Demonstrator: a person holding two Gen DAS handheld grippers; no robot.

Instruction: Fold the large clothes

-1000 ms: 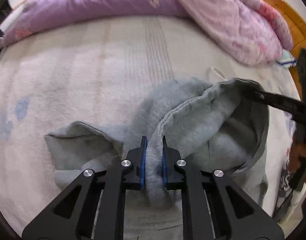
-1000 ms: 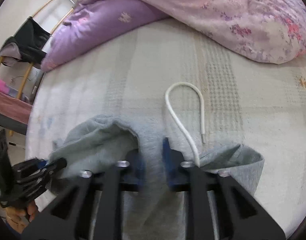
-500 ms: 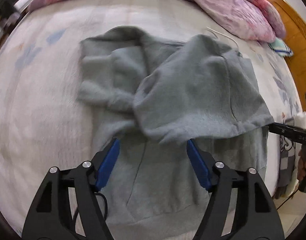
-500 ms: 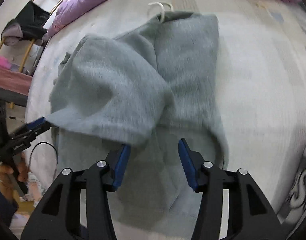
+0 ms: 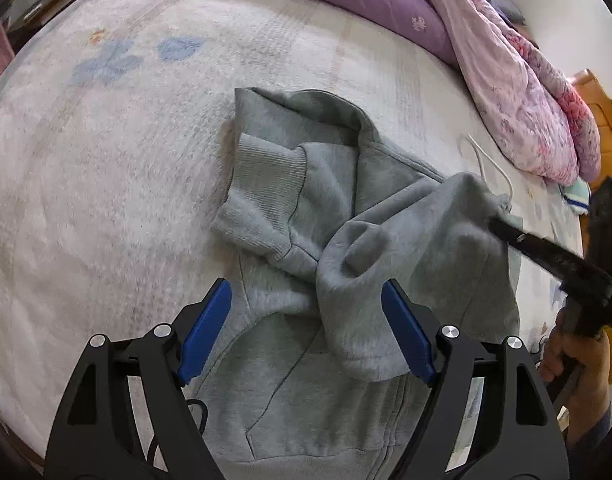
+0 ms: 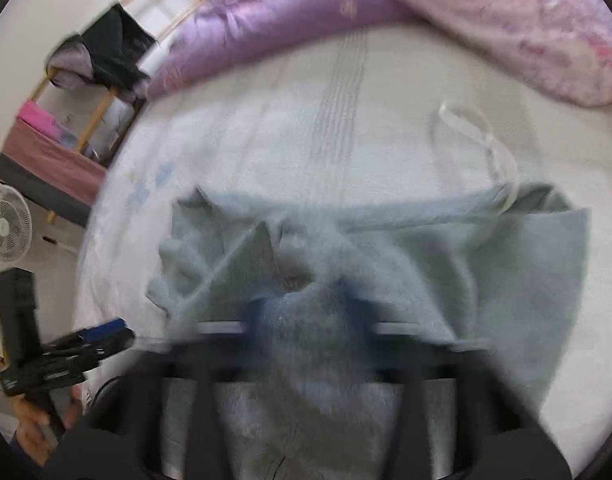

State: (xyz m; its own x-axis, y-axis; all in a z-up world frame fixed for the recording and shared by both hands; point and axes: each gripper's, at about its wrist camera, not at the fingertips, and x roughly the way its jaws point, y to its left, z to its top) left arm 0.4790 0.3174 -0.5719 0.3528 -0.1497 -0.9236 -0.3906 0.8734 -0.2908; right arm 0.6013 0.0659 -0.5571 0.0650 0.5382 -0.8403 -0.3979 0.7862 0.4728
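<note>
left wrist: left claw [image 5: 306,330] opening above hoodie [image 5: 346,248]; right claw [image 5: 494,224] seemingly pinching fold.

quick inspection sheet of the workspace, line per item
surface: pale fleecy bed cover with faint blue flower prints
job's things: grey hoodie lying on it, sleeves folded in across the body
clutter: white hanger lying at the hoodie's far edge
grippers: left gripper jaws opening above the hoodie, holding nothing; right gripper closing on a fold of the hoodie
cables: thin black cable lying by the left gripper
surroundings: purple and pink quilts heaped behind, white fan on the floor
</note>
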